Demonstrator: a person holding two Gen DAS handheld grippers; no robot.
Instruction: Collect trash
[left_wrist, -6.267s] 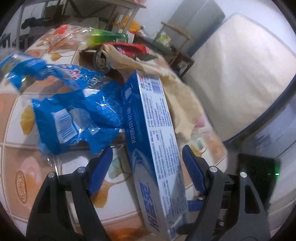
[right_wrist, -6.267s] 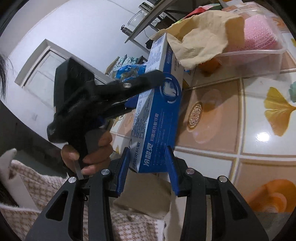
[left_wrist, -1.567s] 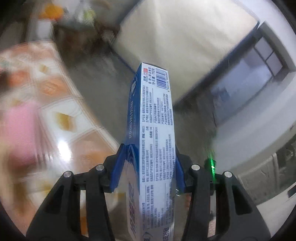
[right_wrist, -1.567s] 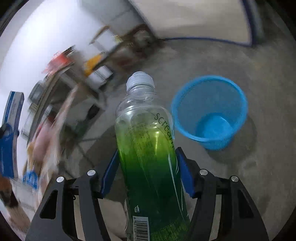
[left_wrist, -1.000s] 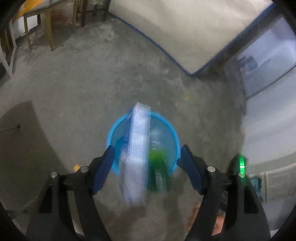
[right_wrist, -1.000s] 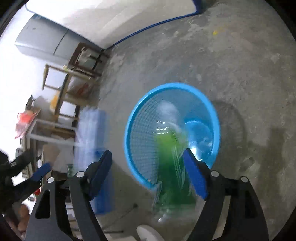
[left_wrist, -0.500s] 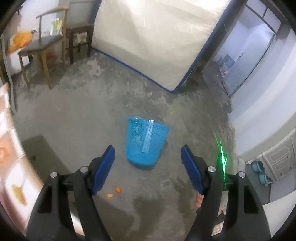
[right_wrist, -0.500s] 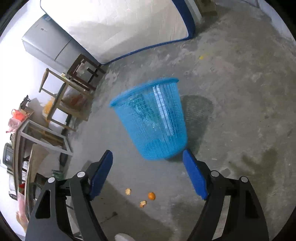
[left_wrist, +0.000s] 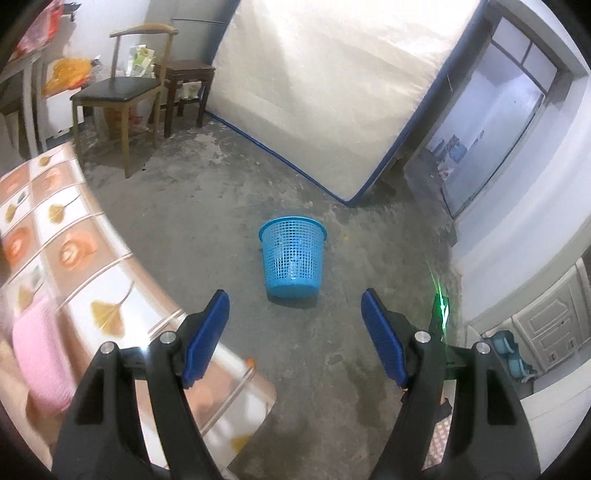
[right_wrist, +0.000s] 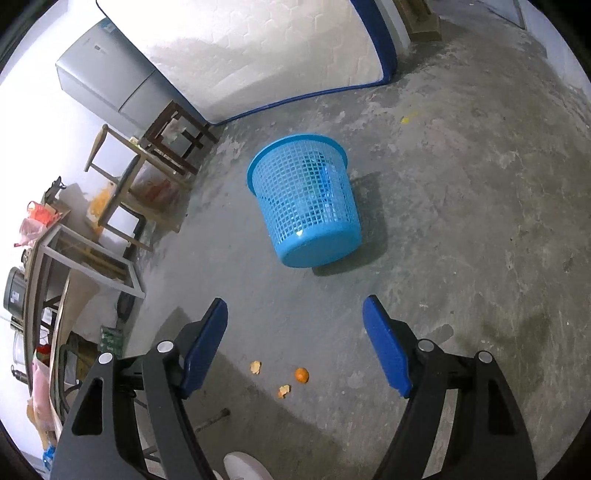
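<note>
Both grippers empty. Left gripper (left_wrist: 295, 321) has jaws spread wide, nothing between them; right gripper (right_wrist: 295, 325) the same, spread and holding nothing. Both hang above the concrete floor (right_wrist: 461, 221), aimed toward the blue mesh bin (left_wrist: 293, 256), which stands upright on the floor, well apart from the table.

Through the bin's mesh (right_wrist: 306, 199) in the right wrist view something darker blue and greenish shows inside; looks like trash already in there, can't tell exactly what. Bin sits in open floor, probably so both hands can reach it from the table side.

More trash loose on the floor: a small orange (right_wrist: 301, 375) and two peel bits (right_wrist: 255, 367) lie near the right gripper, well short of the bin, not yet collected.

Tiled tabletop (left_wrist: 74, 251) curves along the left of the left wrist view; a pink thing (left_wrist: 37, 354) sits near its edge, blurred. The wide jaws suit a return to the table or the peels; that's my guess.
</note>
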